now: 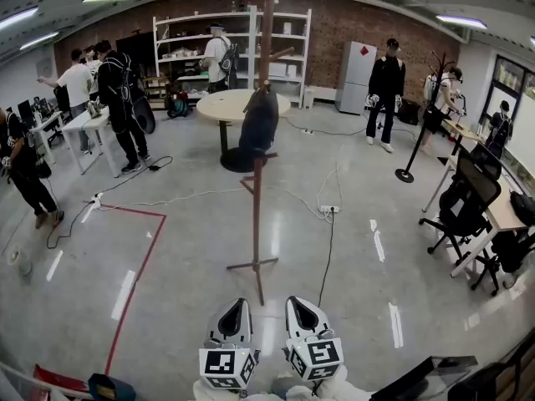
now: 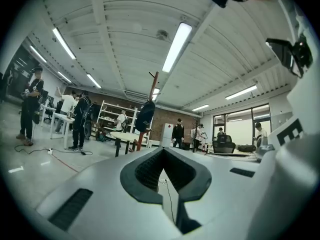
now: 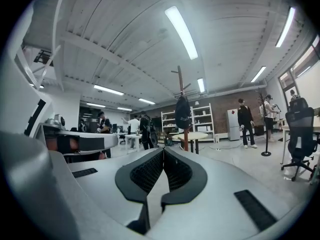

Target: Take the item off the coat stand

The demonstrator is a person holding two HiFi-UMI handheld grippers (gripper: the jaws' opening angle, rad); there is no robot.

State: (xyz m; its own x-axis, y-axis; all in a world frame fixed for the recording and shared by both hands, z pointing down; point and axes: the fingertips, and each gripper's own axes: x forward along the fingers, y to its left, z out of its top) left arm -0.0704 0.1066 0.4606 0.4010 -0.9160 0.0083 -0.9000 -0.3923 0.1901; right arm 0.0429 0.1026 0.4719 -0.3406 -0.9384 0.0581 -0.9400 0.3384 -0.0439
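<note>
A wooden coat stand (image 1: 258, 182) rises from the floor straight ahead of me, with a dark bag (image 1: 259, 122) hanging from one of its upper pegs. The same stand (image 2: 148, 110) and dark bag (image 2: 145, 116) appear in the left gripper view, and the stand (image 3: 182, 104) with its bag (image 3: 183, 112) in the right gripper view. My left gripper (image 1: 237, 307) and right gripper (image 1: 299, 305) are held low, side by side, well short of the stand. The left gripper (image 2: 163, 149) is shut and empty. The right gripper (image 3: 163, 149) is shut and empty.
A round table (image 1: 238, 105) stands behind the stand. Several people work around the room. A second coat stand (image 1: 420, 124) is at the right, near office chairs (image 1: 464, 203) and a desk. Cables and a power strip (image 1: 329, 209) lie on the floor, with red tape (image 1: 138, 274) at the left.
</note>
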